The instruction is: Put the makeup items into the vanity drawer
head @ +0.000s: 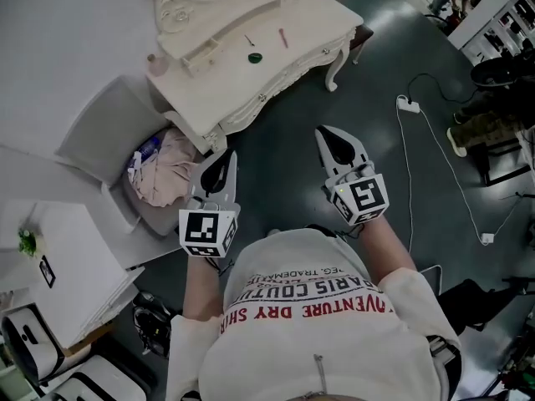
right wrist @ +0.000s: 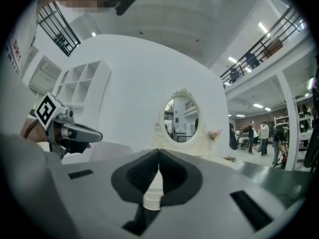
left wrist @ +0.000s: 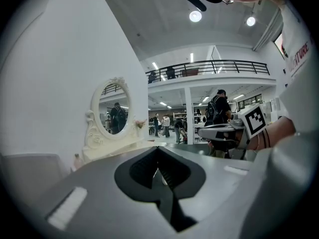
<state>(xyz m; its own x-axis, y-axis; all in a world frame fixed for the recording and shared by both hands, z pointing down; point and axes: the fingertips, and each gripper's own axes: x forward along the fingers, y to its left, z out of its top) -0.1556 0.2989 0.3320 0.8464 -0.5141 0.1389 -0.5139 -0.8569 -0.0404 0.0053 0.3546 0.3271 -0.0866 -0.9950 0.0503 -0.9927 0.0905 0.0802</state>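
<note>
The cream carved-wood vanity table [head: 280, 7] stands ahead of the person, well apart from both claws, so every pick probably needs a long forward reach. That is the main risk: a claw arriving low could knock the table's front edge or sweep the small items off the top. No view shows clearly whether a drawer is open. If none is, an item lifted first has nowhere to go.

The grey chair with a pale pink cloth bundle [head: 167, 174] sits left of the table, near the left gripper [head: 227, 157], and that claw could snag the cloth. A white cable with a power strip [head: 408, 104] trails on the dark floor to the right, a possible trip hazard.

The left gripper's jaws are pressed together with nothing between them. The right gripper [head: 324, 134] is likewise closed and empty, so both must spread before any grasp.

The makeup lies on the tabletop, beyond both claws: a small round dark green pot [head: 255, 57], a slim pink stick [head: 282, 37] and a thin dark stick [head: 248, 39]. All are slight and likely to roll.
</note>
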